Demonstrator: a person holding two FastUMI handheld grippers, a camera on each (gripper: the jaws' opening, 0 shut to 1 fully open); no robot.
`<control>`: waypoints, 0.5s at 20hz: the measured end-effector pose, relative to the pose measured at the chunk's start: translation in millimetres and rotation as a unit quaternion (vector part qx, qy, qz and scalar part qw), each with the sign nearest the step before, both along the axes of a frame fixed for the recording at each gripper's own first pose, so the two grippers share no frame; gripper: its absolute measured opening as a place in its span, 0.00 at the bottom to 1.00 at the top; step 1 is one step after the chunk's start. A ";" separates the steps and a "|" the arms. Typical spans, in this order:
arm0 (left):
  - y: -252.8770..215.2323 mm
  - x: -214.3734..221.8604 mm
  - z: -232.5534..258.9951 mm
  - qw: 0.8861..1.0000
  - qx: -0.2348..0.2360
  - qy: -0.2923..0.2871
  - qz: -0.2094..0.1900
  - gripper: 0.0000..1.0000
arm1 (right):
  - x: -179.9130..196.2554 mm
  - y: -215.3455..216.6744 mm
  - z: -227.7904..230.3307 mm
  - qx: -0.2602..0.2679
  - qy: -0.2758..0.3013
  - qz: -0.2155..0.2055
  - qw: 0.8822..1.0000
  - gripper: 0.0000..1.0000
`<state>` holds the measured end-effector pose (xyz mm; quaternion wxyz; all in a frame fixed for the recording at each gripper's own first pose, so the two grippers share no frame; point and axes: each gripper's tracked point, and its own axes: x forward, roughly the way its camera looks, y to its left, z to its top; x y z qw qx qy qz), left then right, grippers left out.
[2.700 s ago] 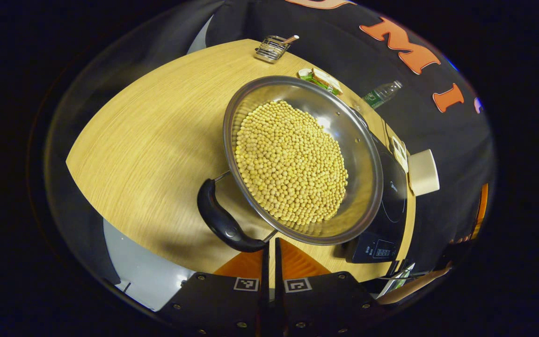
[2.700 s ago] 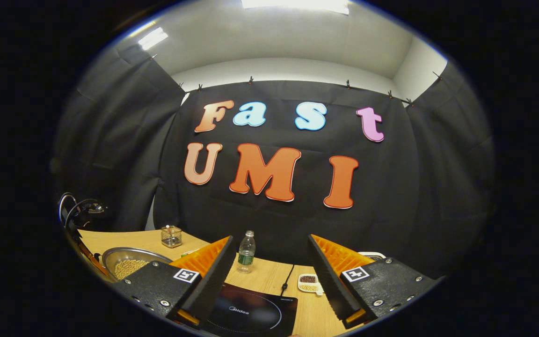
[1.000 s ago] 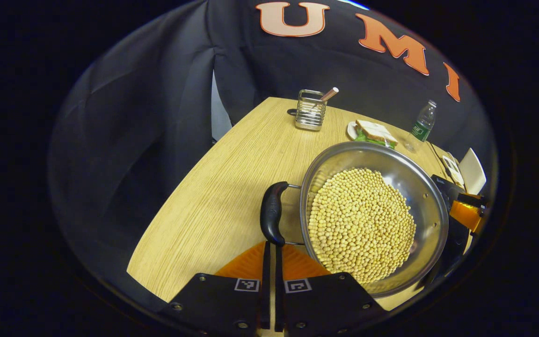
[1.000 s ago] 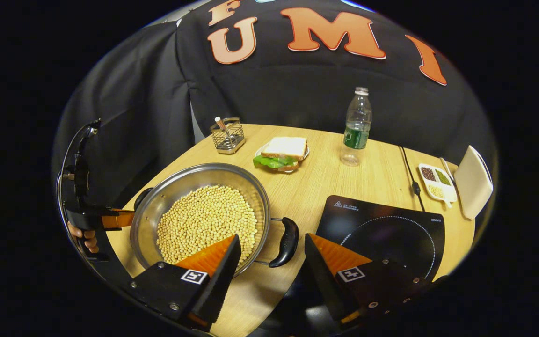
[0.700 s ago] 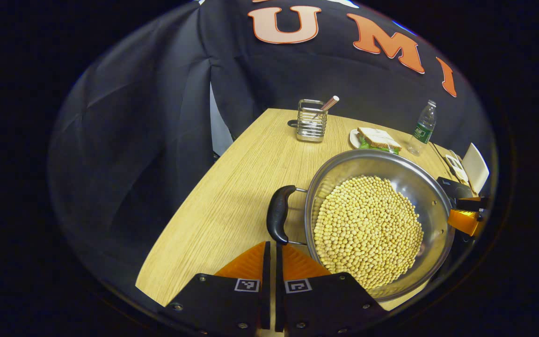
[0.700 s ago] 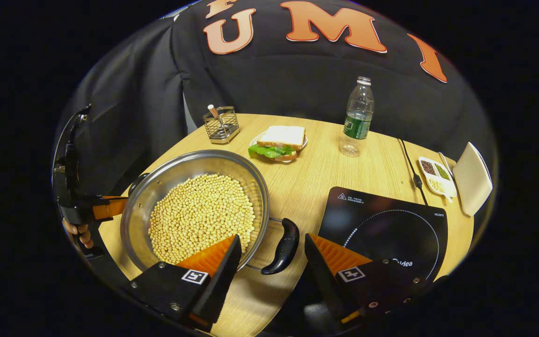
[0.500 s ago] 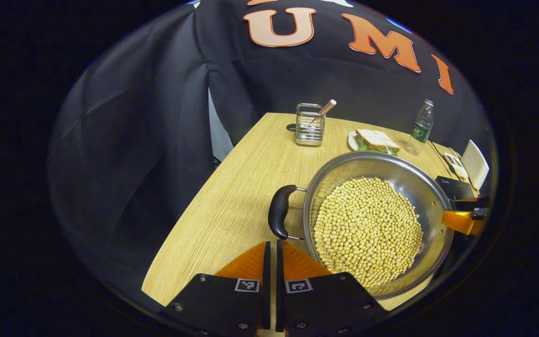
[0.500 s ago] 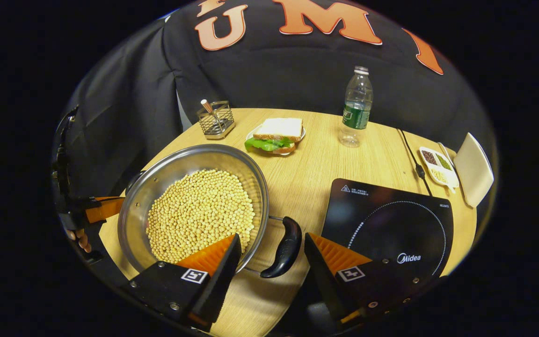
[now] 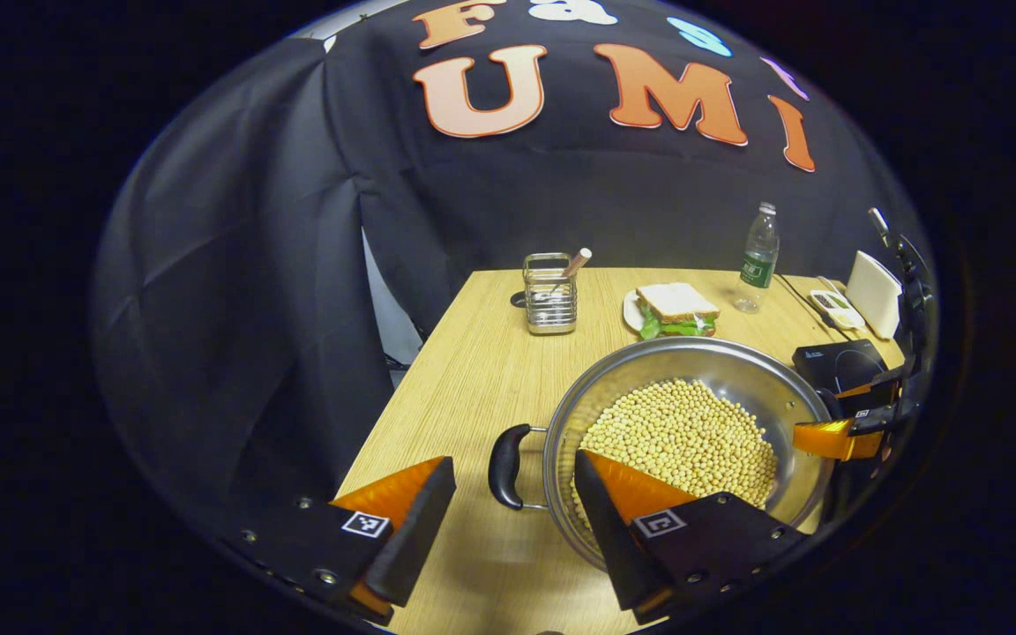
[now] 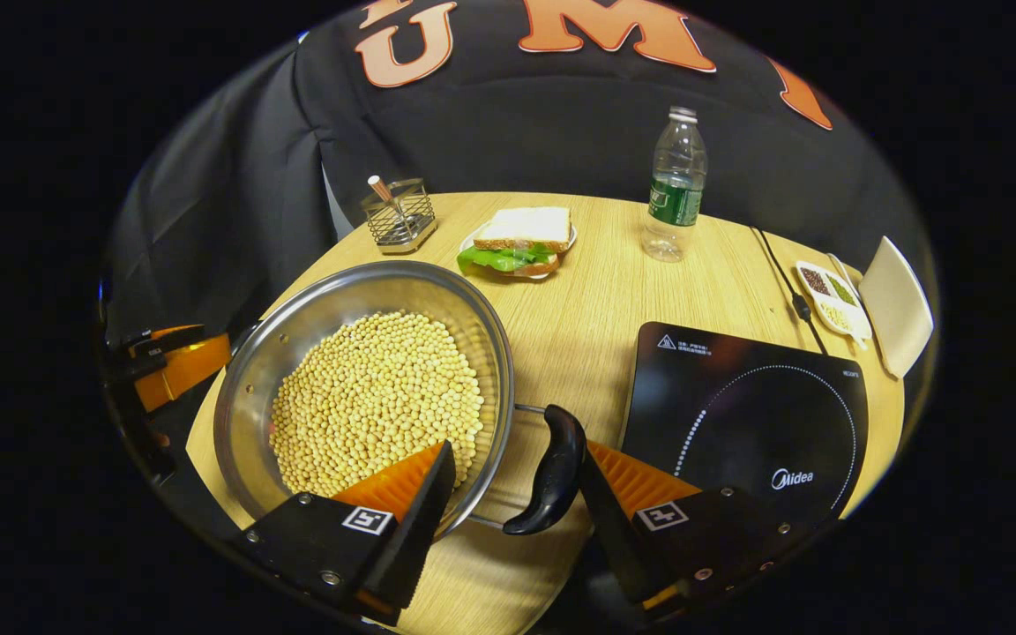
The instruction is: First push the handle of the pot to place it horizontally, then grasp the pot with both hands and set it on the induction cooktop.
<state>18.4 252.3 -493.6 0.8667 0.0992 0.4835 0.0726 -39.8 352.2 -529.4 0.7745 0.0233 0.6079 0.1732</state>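
The pot [image 10: 367, 388], heaped with pale beans, sits on the bench [image 10: 596, 300] left of the induction cooktop [image 10: 746, 423], not yet on it. Its 2 handles appear to lie sideways, so the push looks finished and the 2-gripper grasp is the step in hand. In the left gripper view, the left gripper [image 9: 515, 494] is spread wide with the left handle [image 9: 505, 466] between its fingers, untouched. In the right gripper view, the right gripper [image 10: 517, 481] is likewise released around the right handle [image 10: 552, 472], one finger apparently just beside it. Next, both should clench, then lift level.
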 end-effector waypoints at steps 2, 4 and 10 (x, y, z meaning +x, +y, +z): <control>-3.7 3.0 -14.4 1.000 -0.007 0.019 -0.009 0.85 | 1.5 1.8 -1.5 -0.001 0.002 -0.004 1.000 0.86; -5.5 -1.2 -31.2 0.999 -0.016 0.045 -0.009 0.85 | 1.9 1.6 -1.9 -0.001 0.009 -0.011 1.000 0.85; 4.4 -2.7 -50.8 0.998 -0.014 0.066 -0.008 0.86 | 3.2 2.7 -9.6 -0.003 0.021 -0.024 0.999 0.72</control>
